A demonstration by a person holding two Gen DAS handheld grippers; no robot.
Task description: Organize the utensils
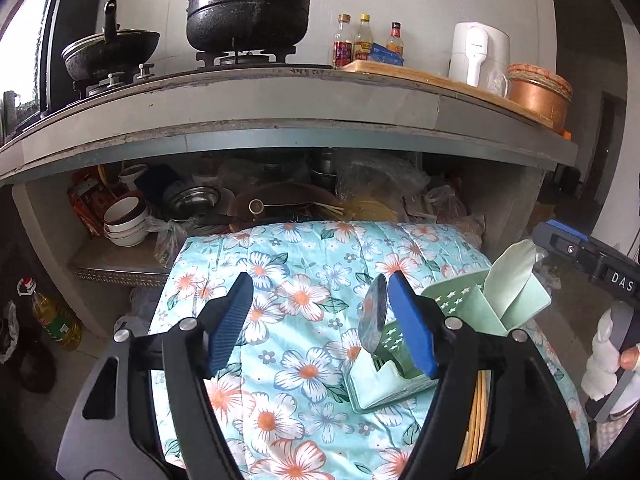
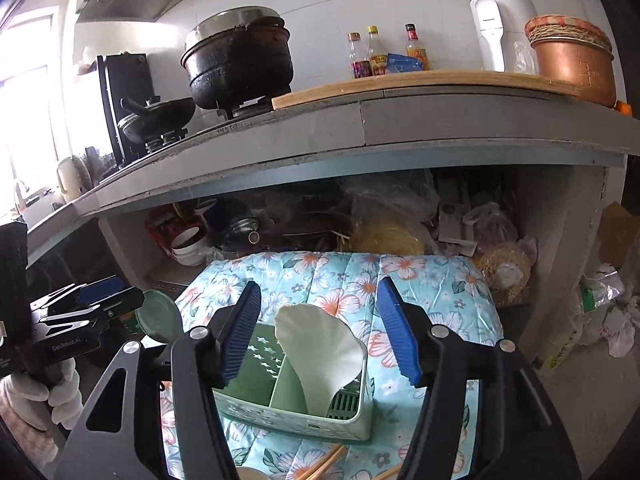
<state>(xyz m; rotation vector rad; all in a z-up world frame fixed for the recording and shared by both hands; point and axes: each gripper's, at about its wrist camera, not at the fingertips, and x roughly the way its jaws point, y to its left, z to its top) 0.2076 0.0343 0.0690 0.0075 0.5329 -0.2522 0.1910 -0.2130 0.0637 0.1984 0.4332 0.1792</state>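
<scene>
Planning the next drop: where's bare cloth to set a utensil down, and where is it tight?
Free: the flowered blue cloth left of the pale green plastic utensil caddy, and the strip between it and the cluttered under-counter shelf. Tight: in front of the caddy, where wooden chopsticks lie.

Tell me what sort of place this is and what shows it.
A home kitchen, most likely. A blackened pot sits on a gas burner on the counter, sauce bottles stand by the wall, and stacked bowls fill the shelf below.
</scene>
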